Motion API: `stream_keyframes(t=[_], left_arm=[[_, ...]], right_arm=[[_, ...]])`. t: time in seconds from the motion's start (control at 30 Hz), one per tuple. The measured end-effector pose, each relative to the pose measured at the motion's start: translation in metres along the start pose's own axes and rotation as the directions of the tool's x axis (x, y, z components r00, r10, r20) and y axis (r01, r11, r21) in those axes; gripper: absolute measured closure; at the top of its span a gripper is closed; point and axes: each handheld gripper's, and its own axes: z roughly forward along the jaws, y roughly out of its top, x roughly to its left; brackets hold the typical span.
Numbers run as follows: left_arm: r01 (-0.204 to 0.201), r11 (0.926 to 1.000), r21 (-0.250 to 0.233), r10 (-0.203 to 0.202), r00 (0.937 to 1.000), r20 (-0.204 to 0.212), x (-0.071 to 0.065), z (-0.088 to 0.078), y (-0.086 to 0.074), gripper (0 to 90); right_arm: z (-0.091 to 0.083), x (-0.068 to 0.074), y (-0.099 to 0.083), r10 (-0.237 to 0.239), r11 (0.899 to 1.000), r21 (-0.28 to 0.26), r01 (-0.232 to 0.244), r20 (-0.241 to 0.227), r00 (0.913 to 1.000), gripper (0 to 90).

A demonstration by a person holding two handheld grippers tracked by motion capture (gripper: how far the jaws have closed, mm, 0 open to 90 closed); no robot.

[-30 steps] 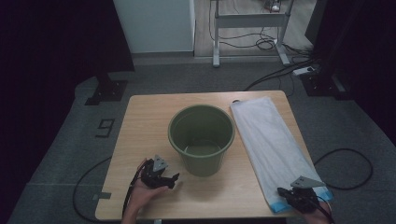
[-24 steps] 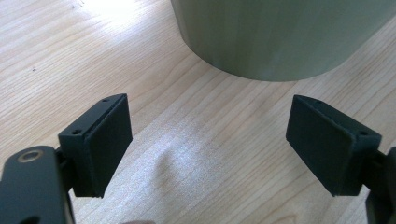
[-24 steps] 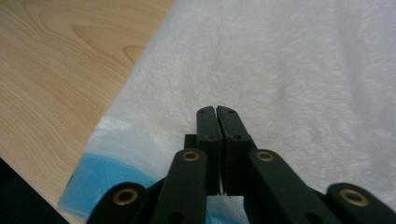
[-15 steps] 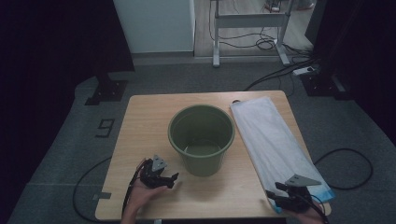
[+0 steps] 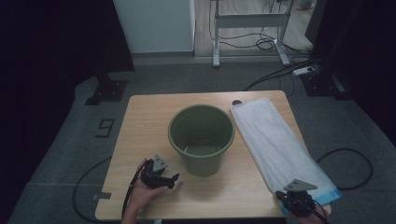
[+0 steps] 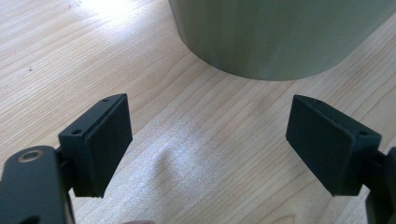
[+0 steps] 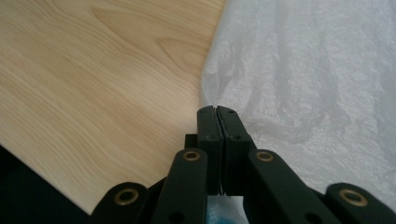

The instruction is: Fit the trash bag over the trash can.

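Plastic bag [image 5: 280, 144] edge in right tool [image 7: 217, 112] (pinched)

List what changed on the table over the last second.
The right hand-held gripper opened, then closed again at the near corner of the white bag; its jaws now meet on the bag's edge. The left hand-held gripper, the green bucket and the bag stayed put.

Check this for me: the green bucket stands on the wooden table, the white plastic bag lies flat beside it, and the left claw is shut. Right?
Not quite. The left claw is open, jaws wide apart over bare table, as the left gripper view shows. The green bucket and the white plastic bag are as you said.
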Motion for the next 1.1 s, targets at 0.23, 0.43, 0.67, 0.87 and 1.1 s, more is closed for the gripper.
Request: stream_keyframes(t=[0.23, 0.43, 0.67, 0.87, 1.1], left_arm=[[0.003, 1.0000, -0.002, -0.003, 1.0000, -0.002, 0.002, -0.001, 0.000, 14.3], [0.013, 0.9998, -0.012, -0.013, 0.9999, 0.001, 0.002, -0.003, 0.000, 14.3], [0.010, 0.9999, -0.011, -0.010, 0.9999, 0.012, 0.001, -0.001, 0.000, 14.3], [0.011, 0.9999, -0.012, -0.010, 0.9997, 0.021, 0.002, 0.000, 0.000, 14.3], [0.012, 0.9998, -0.017, -0.011, 0.9996, 0.027, 0.002, 0.000, 0.000, 14.3]], right_arm=[[-0.010, -0.029, -0.010, 0.013, 1.000, -0.011, -0.014, -0.061, 0.9980, 86.5], [-0.016, -0.016, 0.015, 0.040, 0.992, -0.115, -0.048, -0.070, 0.9968, 53.0], [0.004, 0.002, 0.073, 0.097, 0.978, -0.181, -0.106, -0.055, 0.9937, 45.3], [0.029, 0.007, 0.115, 0.179, 0.960, -0.215, -0.179, -0.020, 0.9837, 37.0], [0.054, -0.002, 0.134, 0.222, 0.953, -0.214, -0.214, 0.016, 0.9749, 34.4]])
